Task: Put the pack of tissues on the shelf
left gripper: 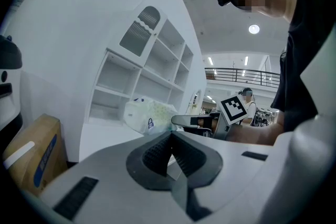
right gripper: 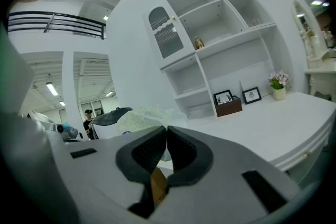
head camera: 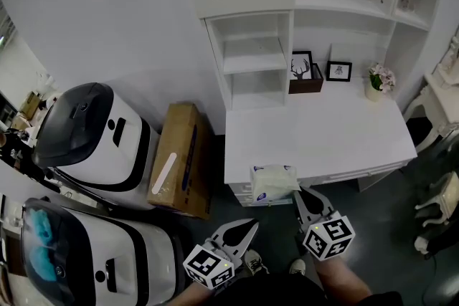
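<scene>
**Tissue pack: handling and grip point**

The white shelf unit [head camera: 252,55] rises from the back of the white desk [head camera: 323,132]. Its open compartments on the left are bare. A framed deer picture [head camera: 302,67] and a small flower pot [head camera: 374,86] stand further right on the desk. A cardboard box [head camera: 179,158] leans beside the desk on the floor.

The pack of tissues [head camera: 272,181] is at the front edge of the desk and partly overhangs it, well apart from the shelves.

My right gripper [head camera: 298,191] meets the right end of the pack. In the right gripper view my fingers are pressed almost together with the pale wrapper caught at their tips. I judge this to be a pinch on the wrapper edge, not on the body of the pack.

My left gripper [head camera: 251,226] hangs lower, beside the pack and apart from it. Its fingers are pressed together on nothing.

Handling notes:
- The pack looks soft, light and puffy, so it will sag and swing from an edge pinch.
- The film is probably slippery, and a thin fold may slide out.
- A safer hold would be across the short side of the body, squeezing the tissue stack itself.
- There is no breakage risk. Firm pressure is acceptable.
</scene>
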`<state>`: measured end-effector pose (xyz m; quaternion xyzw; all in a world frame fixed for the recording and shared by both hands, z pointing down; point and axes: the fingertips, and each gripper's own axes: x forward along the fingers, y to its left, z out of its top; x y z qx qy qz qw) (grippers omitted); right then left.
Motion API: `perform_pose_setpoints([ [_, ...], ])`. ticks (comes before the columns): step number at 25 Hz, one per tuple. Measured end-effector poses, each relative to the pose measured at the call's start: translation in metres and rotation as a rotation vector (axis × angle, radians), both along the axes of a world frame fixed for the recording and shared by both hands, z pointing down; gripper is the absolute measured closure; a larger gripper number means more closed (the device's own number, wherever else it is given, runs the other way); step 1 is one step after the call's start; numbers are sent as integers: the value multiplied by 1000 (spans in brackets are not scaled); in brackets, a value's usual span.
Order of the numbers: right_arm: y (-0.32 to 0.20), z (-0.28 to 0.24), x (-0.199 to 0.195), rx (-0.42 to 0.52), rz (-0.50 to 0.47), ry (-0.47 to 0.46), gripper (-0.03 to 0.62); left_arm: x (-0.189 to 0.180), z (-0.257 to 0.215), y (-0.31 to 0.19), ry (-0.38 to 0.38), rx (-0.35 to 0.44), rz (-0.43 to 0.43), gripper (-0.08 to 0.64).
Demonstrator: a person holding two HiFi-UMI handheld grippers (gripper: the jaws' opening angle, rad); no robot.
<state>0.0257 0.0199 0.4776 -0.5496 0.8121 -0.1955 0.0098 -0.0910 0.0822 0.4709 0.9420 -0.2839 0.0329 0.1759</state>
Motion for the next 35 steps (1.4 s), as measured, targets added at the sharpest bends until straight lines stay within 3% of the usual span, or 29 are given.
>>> perform_pose_setpoints([
  [18, -13, 0, -31, 4, 56, 18, 584, -34, 3, -20, 33, 4, 46, 557],
  [35, -31, -1, -40, 7, 5, 16, 584, -50, 1, -28, 30, 8, -35, 557],
])
